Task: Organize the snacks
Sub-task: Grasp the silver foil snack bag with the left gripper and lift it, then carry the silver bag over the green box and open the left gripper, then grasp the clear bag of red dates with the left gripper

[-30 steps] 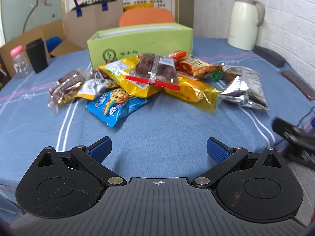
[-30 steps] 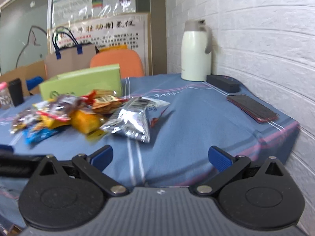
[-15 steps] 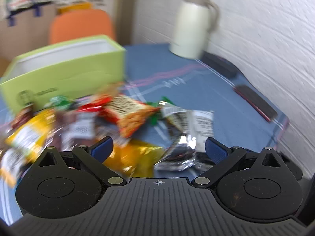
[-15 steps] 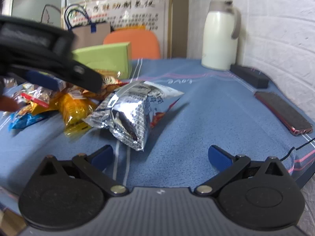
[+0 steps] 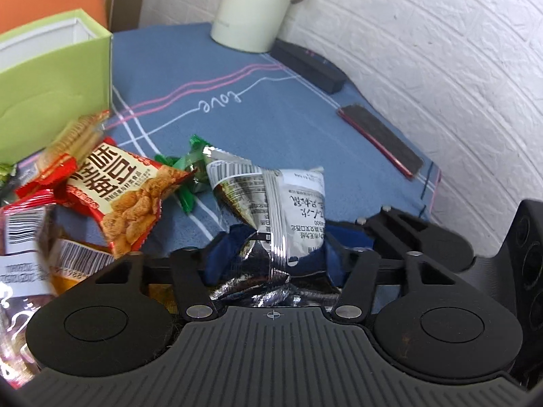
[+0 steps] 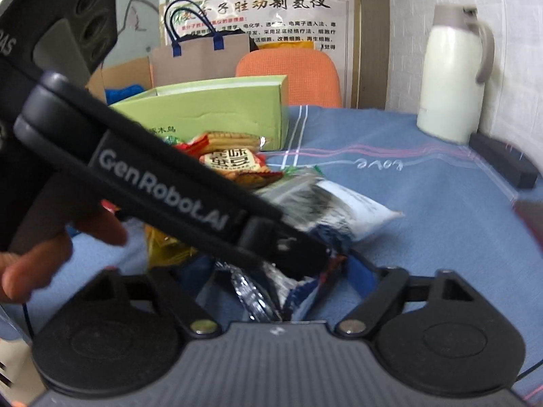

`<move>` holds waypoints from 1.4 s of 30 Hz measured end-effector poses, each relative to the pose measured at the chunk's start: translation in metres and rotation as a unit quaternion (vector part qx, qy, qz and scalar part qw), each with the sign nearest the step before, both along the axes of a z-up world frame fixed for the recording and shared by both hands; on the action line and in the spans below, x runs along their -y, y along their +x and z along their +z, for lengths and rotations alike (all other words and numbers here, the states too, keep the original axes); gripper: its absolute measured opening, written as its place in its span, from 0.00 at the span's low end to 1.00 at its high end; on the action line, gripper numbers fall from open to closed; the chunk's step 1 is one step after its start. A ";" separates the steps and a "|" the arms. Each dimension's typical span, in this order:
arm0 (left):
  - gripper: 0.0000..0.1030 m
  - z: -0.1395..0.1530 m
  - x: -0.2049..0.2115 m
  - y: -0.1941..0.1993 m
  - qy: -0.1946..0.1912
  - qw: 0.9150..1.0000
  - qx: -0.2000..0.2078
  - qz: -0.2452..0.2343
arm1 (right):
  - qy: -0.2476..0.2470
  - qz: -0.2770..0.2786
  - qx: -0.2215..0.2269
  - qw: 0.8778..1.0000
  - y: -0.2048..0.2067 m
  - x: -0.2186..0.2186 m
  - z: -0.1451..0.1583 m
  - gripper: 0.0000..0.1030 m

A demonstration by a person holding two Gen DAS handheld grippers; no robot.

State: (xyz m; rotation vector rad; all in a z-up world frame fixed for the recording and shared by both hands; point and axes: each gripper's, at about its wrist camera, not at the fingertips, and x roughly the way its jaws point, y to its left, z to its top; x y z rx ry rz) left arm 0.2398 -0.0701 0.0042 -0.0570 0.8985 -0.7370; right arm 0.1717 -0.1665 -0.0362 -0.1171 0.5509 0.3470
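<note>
Near the counter's right edge, your left hand-held gripper [image 5: 271, 254] pinches the crinkled silver foil packet [image 5: 271, 210] between its blue pads. Your right hand-held gripper [image 6: 281, 281] has closed on that packet's other end, beside the glossy snack pile [image 5: 115, 196].

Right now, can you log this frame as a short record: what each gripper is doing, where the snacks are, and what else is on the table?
left gripper: shut on silver packet
right gripper: shut on the same silver packet
snack pile: loose on the blue tablecloth
green box: open, behind the pile
jug: upright by the wall
phone: flat near the table edge
</note>
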 end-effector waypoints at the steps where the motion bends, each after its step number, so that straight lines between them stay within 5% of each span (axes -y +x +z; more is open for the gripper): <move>1: 0.37 0.006 -0.003 -0.003 -0.009 1.000 0.005 0.000 | -0.004 0.000 0.010 1.000 -0.003 -0.002 0.008 0.80; 5: 0.38 0.041 -0.019 -0.006 -0.047 0.998 0.043 0.004 | -0.043 0.017 0.069 0.997 -0.002 -0.026 0.048 0.82; 10: 0.36 0.083 -0.055 0.034 -0.046 0.993 0.089 0.063 | -0.086 0.081 0.150 0.982 0.057 -0.083 0.094 0.77; 17: 0.34 0.079 -0.126 0.144 -0.057 0.985 0.047 0.159 | -0.052 0.124 0.097 0.986 0.196 -0.137 0.087 0.78; 22: 0.44 0.079 -0.153 0.179 -0.067 0.975 0.072 0.201 | 0.006 0.119 0.050 0.992 0.255 -0.137 0.080 0.76; 23: 0.48 0.079 -0.155 0.182 -0.065 0.972 0.078 0.213 | 0.022 0.112 0.052 0.992 0.252 -0.131 0.079 0.79; 25: 0.74 0.079 -0.162 0.176 -0.077 0.968 0.094 0.220 | 0.056 0.099 0.061 0.992 0.244 -0.117 0.081 0.90; 26: 0.76 0.082 -0.166 0.171 -0.088 0.964 0.104 0.228 | 0.062 0.094 0.067 0.991 0.238 -0.112 0.082 0.91; 31: 0.76 0.098 -0.190 0.126 -0.104 0.956 0.127 0.243 | 0.023 0.090 0.089 0.992 0.187 -0.097 0.077 0.91; 35: 0.80 0.105 -0.198 0.079 -0.109 0.956 0.135 0.238 | 0.032 0.119 0.064 0.990 0.129 -0.082 0.063 0.91; 42: 0.80 0.076 -0.176 0.001 -0.068 0.972 0.112 0.193 | 0.050 0.163 0.007 0.985 0.036 -0.093 0.033 0.91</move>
